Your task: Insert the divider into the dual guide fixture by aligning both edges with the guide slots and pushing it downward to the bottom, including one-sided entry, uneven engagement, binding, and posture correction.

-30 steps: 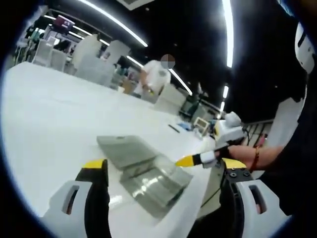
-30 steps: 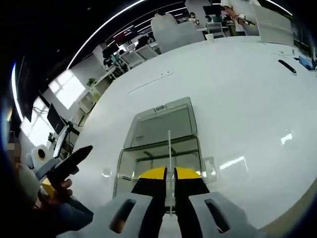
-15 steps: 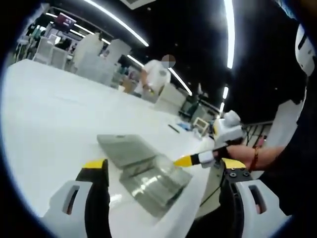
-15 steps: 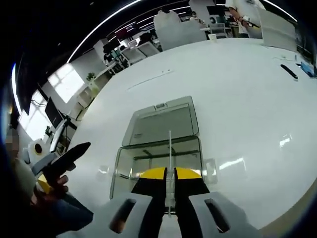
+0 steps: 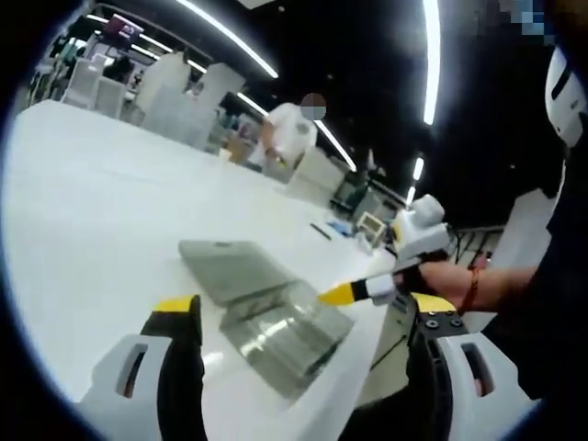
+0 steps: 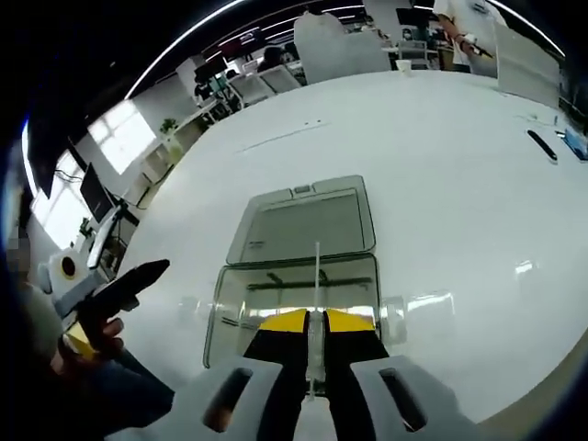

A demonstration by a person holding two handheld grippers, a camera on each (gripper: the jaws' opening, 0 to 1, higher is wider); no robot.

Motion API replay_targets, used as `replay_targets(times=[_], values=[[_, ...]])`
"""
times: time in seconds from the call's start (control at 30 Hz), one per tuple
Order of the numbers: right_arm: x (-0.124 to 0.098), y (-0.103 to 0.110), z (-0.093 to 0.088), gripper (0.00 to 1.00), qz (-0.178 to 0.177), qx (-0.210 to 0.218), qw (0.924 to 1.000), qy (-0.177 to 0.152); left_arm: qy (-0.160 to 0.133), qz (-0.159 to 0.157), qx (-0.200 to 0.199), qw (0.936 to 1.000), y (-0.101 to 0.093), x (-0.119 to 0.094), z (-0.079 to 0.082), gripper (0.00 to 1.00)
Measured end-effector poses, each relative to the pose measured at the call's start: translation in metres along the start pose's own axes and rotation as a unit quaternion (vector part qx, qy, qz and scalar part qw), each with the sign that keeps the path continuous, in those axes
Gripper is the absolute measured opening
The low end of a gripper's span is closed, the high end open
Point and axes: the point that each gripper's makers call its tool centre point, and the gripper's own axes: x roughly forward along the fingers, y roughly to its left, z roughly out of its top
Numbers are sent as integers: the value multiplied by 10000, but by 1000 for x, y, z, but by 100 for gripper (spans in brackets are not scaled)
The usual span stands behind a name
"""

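Above a white table (image 6: 441,156), the right gripper (image 6: 315,323) pinches a thin clear divider (image 6: 317,276) edge-on over the transparent guide fixture (image 6: 299,289); the left gripper (image 5: 303,317) stands wide open, holding nothing.

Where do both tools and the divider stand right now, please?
Right tool shut on thin clear plastic divider, edge-on above clear plastic guide fixture. Left tool open, holding nothing, off to the side. Nothing blocking the fixture.
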Motion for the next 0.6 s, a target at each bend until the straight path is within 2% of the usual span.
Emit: replay_targets(times=[0.37,0.47,0.53,0.6], values=[[3,4,-1,0,4,-187,9998,19,-48,26,-2,10000,4,1,6,90],[3,6,-1,0,-39,-353,9994,28,-44,32,3,10000,4,0,5,90],[5,7,-3,0,-102,-675,9977,-48,-46,35,-12,10000,4,0,4,90],[8,9,-6,0,-144,-793,9967,-60,-24,45,-28,10000,4,0,3,90]])
